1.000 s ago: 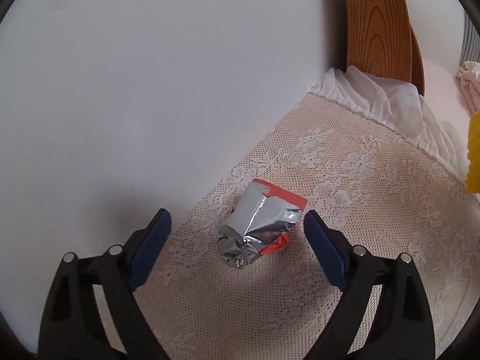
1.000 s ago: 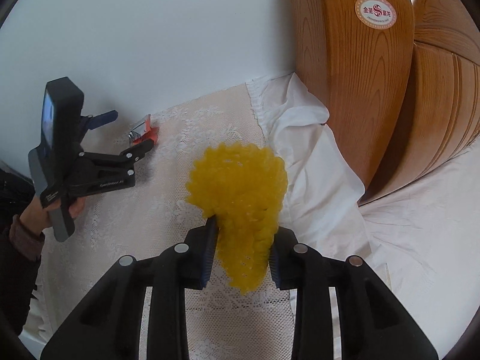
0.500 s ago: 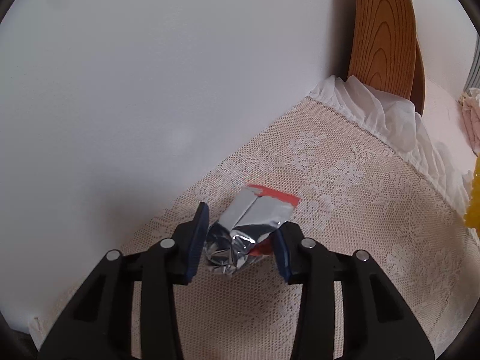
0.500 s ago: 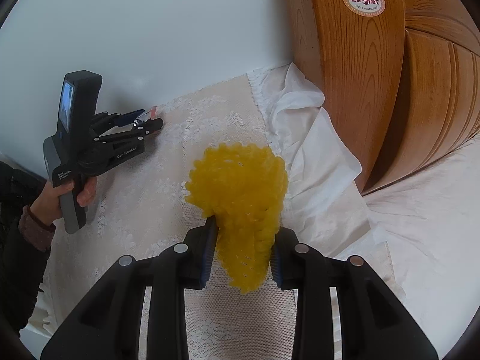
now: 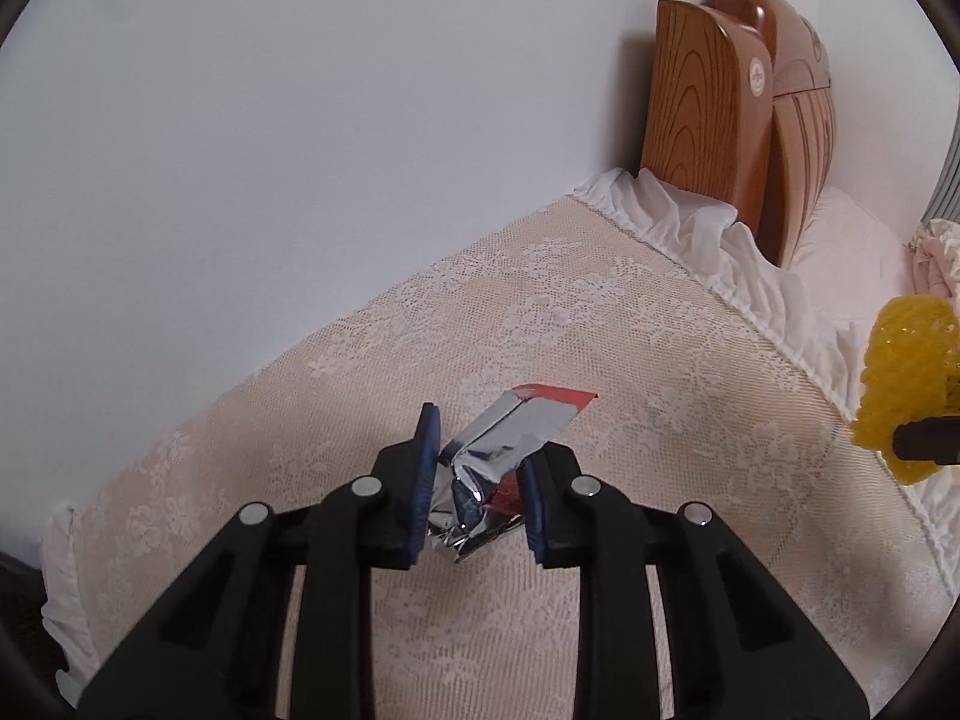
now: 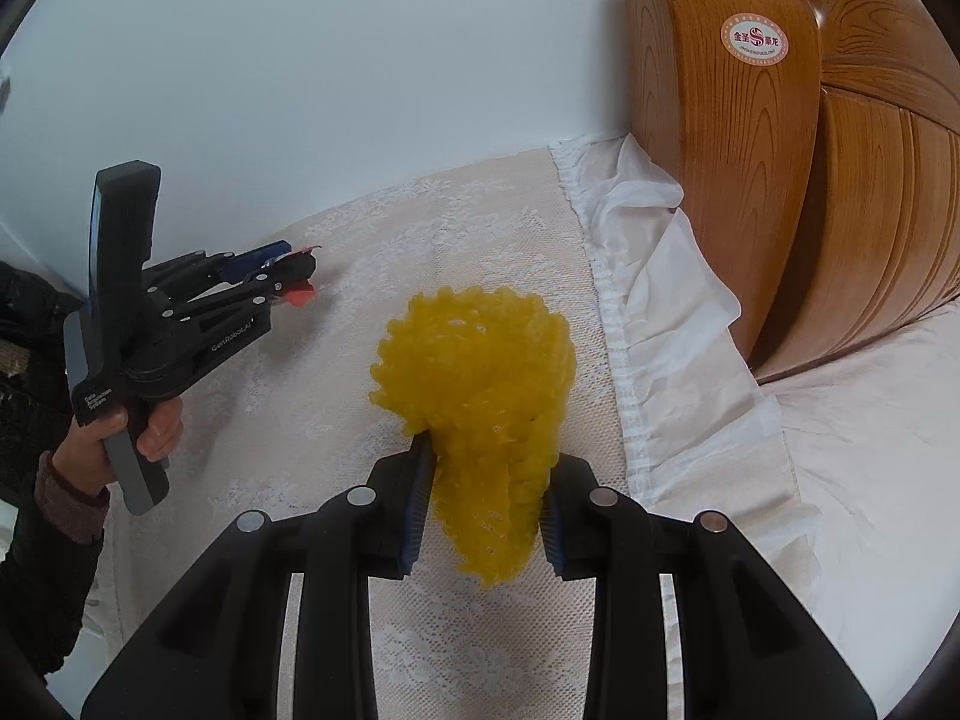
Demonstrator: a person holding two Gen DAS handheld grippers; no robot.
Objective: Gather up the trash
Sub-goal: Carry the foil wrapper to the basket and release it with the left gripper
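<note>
A crumpled silver and red foil wrapper [image 5: 498,468] is pinched between the blue pads of my left gripper [image 5: 480,480], held just above the lace-covered surface [image 5: 600,330]. The left gripper also shows in the right wrist view [image 6: 288,276], with the red wrapper edge [image 6: 300,298] at its tips. My right gripper [image 6: 486,498] is shut on a yellow foam fruit net [image 6: 480,384] and holds it above the lace cloth. The net also shows at the right edge of the left wrist view [image 5: 906,390].
A white wall [image 5: 300,150] runs along the far side of the lace cloth. A wooden headboard [image 6: 780,150] stands at the right, with white ruffled fabric [image 6: 660,300] and a bed sheet [image 6: 870,450] beside it.
My left gripper closed from wide open onto the foil wrapper and lifted it slightly. My right gripper kept its hold on the yellow net and barely moved.
</note>
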